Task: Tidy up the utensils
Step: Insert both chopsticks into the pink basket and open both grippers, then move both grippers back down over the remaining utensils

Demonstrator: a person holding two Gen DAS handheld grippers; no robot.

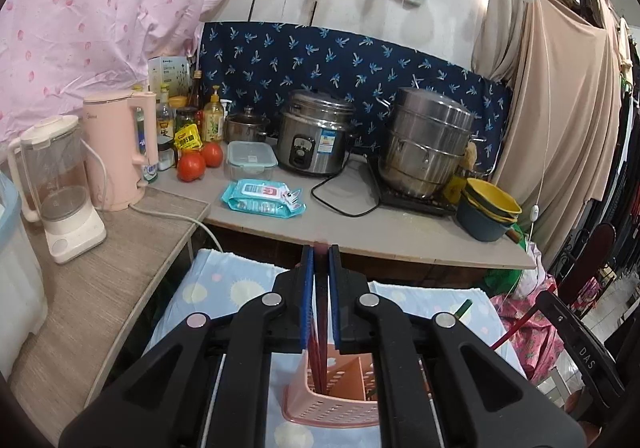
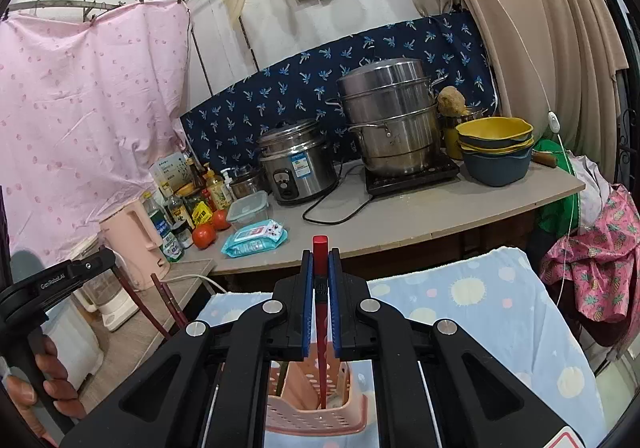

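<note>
Both grippers were closed on red chopsticks above a pink slotted holder; my left gripper (image 1: 321,248) had its blue pads pinched on dark red chopsticks (image 1: 319,348), whose lower ends reached down into the holder (image 1: 332,404); my right gripper (image 2: 321,252) was clamped on one red chopstick (image 2: 321,328), upright, its square top poking out just above the pads and its tip down inside the holder (image 2: 316,416). In the right view the left gripper (image 2: 60,284) showed at the left edge with its chopsticks (image 2: 160,308) slanting down, and my left hand (image 2: 40,388) was wrapped round its handle. The holder stood on a pale blue cloth (image 2: 480,308) printed with suns and dots; I could not tell which compartment each chopstick was in. Beyond the cloth ran a grey counter (image 1: 400,240); on it sat a rice cooker (image 1: 314,135), a stacked steel steamer (image 1: 426,143) on a black hob, yellow and blue bowls (image 1: 486,213), a wipes pack (image 1: 262,197), a clear lidded box (image 1: 251,159), two tomatoes (image 1: 200,161), bottles, a pink kettle (image 1: 118,151) and a blender (image 1: 60,187). Behind hung a navy patterned cloth (image 1: 340,59) and a pink sheet (image 1: 80,7).
</note>
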